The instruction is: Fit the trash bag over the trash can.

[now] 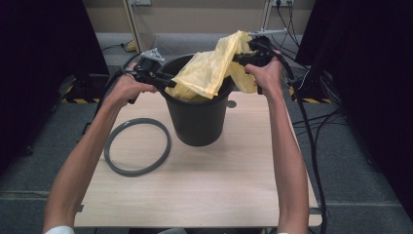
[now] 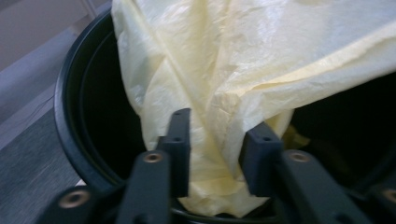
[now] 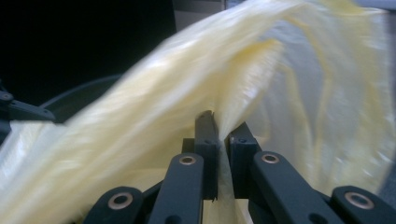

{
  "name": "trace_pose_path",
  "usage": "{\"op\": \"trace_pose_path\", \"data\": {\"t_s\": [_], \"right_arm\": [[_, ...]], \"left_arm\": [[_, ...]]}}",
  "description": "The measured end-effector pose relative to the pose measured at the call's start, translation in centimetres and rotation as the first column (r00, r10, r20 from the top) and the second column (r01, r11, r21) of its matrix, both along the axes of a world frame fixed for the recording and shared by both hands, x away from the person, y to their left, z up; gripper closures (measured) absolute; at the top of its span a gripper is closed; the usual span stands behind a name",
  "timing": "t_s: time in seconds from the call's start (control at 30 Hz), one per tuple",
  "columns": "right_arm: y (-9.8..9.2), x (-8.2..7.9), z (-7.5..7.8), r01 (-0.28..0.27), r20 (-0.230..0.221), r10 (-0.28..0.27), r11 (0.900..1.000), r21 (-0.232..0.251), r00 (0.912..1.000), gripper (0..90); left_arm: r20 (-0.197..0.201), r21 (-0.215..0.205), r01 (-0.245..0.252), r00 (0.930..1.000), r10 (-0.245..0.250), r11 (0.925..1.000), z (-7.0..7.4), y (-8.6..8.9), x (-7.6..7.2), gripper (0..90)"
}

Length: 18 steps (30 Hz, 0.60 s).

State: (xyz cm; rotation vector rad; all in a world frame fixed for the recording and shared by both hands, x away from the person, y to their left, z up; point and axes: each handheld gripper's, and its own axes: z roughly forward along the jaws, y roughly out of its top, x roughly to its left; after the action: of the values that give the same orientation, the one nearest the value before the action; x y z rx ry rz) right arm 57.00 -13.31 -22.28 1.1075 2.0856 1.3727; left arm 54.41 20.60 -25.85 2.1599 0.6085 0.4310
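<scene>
Bag (image 1: 209,70) drapes out of the bin (image 1: 197,122), half lifted so you can spread its mouth over the rim. Your right gripper (image 1: 243,58) is clamped on it above the bin; your left gripper (image 1: 168,84) straddles a fold at the rim, jaws apart.

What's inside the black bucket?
A crumpled yellow plastic bag hangs partly inside the black bucket and spills over its rim. The right tool pinches the bag's upper edge. Beside the bag the inside is dark; the bottom is hidden.
</scene>
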Motion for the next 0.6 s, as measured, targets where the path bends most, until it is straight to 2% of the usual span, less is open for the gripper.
{"op": "trace_pose_path", "data": {"t_s": [0.1,0.23,0.33,0.37,0.43,0.47,0.53,0.6], "right_arm": [[2.7,0.1,0.7,-0.027,-0.001,0.027,0.998,-0.063,0.9996,87.2],[5.7,0.2,0.0,-0.077,-0.032,0.074,0.991,-0.11,0.9968,87.3],[7.0,0.3,-0.8,-0.103,-0.052,0.097,0.986,-0.129,0.9939,87.4],[7.3,0.3,-1.1,-0.109,-0.06,0.102,0.984,-0.139,0.993,87.4],[7.7,0.3,-1.5,-0.122,-0.073,0.111,0.979,-0.16,0.9911,87.4],[7.9,0.2,-1.7,-0.13,-0.074,0.119,0.977,-0.167,0.9901,87.3],[8.2,0.0,-1.9,-0.143,-0.078,0.131,0.974,-0.174,0.9883,87.4],[8.4,-0.3,-1.9,-0.155,-0.082,0.143,0.971,-0.18,0.9864,87.4]], "left_arm": [[0.033,-0.048,0.037,0.9988,-0.036,0.9982,1.2,0.2,-1.2,52.6],[0.063,-0.11,0.062,0.9965,-0.055,0.992,3.1,-0.3,-2.6,42.8],[0.071,-0.212,0.06,0.9964,-0.046,0.9754,4.4,-1.1,-3.0,39.9],[0.068,-0.225,0.046,0.9972,-0.031,0.9734,4.6,-1.5,-3.0,39.6],[0.072,-0.21,0.005,0.9974,0.01,0.9776,4.8,-2.2,-2.5,38.7],[0.061,-0.205,-0.012,0.9978,0.025,0.9786,4.6,-2.5,-2.2,37.7],[0.02,-0.201,-0.039,0.9989,0.043,0.9789,4.1,-3.2,-1.3,35.7],[0.001,-0.217,-0.044,0.999,0.045,0.9753,3.5,-3.9,-0.7,33.3]]}}
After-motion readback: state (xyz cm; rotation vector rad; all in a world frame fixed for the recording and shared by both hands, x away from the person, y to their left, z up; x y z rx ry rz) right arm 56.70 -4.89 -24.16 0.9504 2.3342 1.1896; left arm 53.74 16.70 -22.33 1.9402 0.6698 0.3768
